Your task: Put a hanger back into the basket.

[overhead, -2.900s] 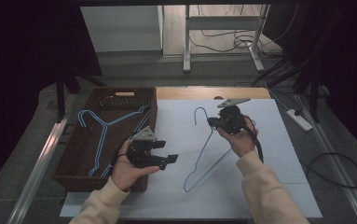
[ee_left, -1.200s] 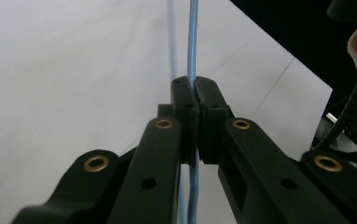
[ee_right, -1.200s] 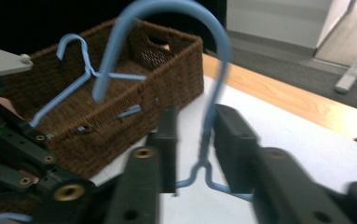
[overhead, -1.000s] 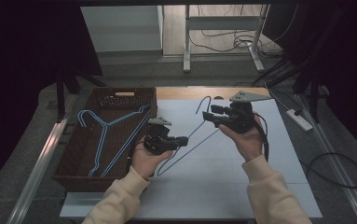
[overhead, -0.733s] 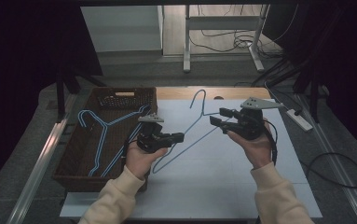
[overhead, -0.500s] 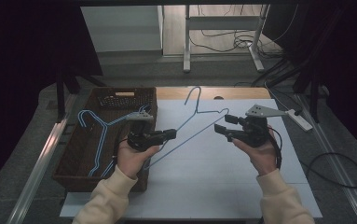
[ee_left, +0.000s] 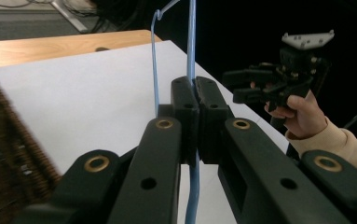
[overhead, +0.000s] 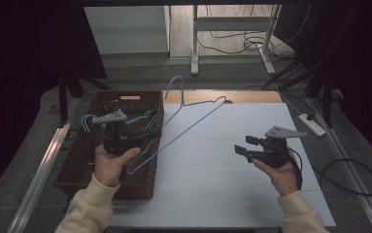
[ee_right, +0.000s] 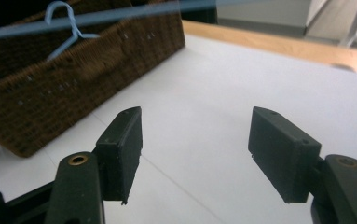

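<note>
Looking along the left gripper [ee_left: 192,100], its own jaws hide part of the blue wire hanger [overhead: 183,124], and the hook gets cut off at the top edge. Those jaws are pinched tight on the wire, hanger lifted over the right rim of the wicker basket [overhead: 125,99]. The right gripper [overhead: 244,149] sits well right of the basket, jaws spread wide, nothing between them.

spread fingers [ee_right: 129,149], wicker basket [ee_right: 50,98], blue hanger [ee_right: 69,21]
</note>
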Demonstrator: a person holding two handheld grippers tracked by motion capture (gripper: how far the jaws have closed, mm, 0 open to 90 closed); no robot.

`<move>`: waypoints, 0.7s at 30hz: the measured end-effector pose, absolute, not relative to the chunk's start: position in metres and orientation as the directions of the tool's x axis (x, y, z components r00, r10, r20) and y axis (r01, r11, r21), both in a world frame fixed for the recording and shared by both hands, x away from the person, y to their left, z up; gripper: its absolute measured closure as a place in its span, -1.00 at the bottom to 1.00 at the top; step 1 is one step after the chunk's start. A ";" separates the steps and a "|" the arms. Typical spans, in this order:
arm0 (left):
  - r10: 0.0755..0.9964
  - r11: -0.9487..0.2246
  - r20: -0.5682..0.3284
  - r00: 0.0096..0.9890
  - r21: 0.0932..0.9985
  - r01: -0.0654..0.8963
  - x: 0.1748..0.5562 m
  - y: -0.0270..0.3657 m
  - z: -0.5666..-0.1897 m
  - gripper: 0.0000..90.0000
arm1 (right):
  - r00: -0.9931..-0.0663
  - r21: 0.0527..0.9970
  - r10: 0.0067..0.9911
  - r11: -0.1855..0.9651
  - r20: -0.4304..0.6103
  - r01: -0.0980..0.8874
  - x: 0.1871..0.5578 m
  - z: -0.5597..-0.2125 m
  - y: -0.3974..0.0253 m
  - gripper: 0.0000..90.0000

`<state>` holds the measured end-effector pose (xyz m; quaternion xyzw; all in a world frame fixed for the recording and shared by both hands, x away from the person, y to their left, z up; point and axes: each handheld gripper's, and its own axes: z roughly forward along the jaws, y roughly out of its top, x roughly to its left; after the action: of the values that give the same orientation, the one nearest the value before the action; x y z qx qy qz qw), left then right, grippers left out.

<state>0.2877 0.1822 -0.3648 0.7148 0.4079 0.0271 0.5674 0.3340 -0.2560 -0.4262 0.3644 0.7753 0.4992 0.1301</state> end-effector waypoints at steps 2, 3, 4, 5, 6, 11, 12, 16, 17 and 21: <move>0.618 -0.020 -0.424 0.663 0.834 0.552 0.287 0.186 -0.365 0.94 | -0.696 0.865 0.699 0.238 0.164 0.442 0.334 -0.430 -0.258 -0.20; 0.622 -0.014 -0.423 0.659 0.836 0.549 0.286 0.191 -0.364 0.94 | -0.693 0.860 0.702 0.243 0.164 0.450 0.333 -0.434 -0.260 -0.20; 0.627 -0.007 -0.420 0.656 0.839 0.544 0.285 0.196 -0.364 0.94 | -0.688 0.856 0.706 0.242 0.167 0.457 0.333 -0.437 -0.262 -0.20; 0.632 0.005 -0.420 0.652 0.842 0.539 0.284 0.201 -0.363 0.94 | -0.684 0.851 0.709 0.245 0.169 0.464 0.332 -0.440 -0.263 -0.20; 0.636 0.018 -0.422 0.646 0.845 0.534 0.283 0.207 -0.362 0.94 | -0.677 0.844 0.717 0.251 0.168 0.475 0.332 -0.446 -0.267 -0.20; 0.672 0.069 -0.419 0.610 0.856 0.512 0.278 0.234 -0.358 0.94 | -0.664 0.831 0.729 0.261 0.164 0.492 0.330 -0.455 -0.273 -0.20; 0.682 0.075 -0.414 0.602 0.860 0.505 0.278 0.239 -0.357 0.94 | -0.662 0.828 0.731 0.262 0.164 0.495 0.329 -0.457 -0.275 -0.20; 0.711 0.103 -0.412 0.570 0.863 0.495 0.277 0.259 -0.360 0.94 | -0.649 0.813 0.744 0.273 0.160 0.514 0.326 -0.466 -0.281 -0.20; 0.720 0.116 -0.415 0.555 0.862 0.494 0.277 0.267 -0.363 0.94 | -0.644 0.808 0.748 0.274 0.162 0.522 0.325 -0.470 -0.282 -0.20; 0.731 0.128 -0.421 0.537 0.858 0.498 0.279 0.277 -0.371 0.94 | -0.642 0.803 0.749 0.279 0.161 0.526 0.325 -0.473 -0.284 -0.20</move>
<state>0.2791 0.2766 -0.3706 0.6527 0.4709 0.0998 0.5850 0.3248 -0.2837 -0.4729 0.4038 0.7897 0.4445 0.1255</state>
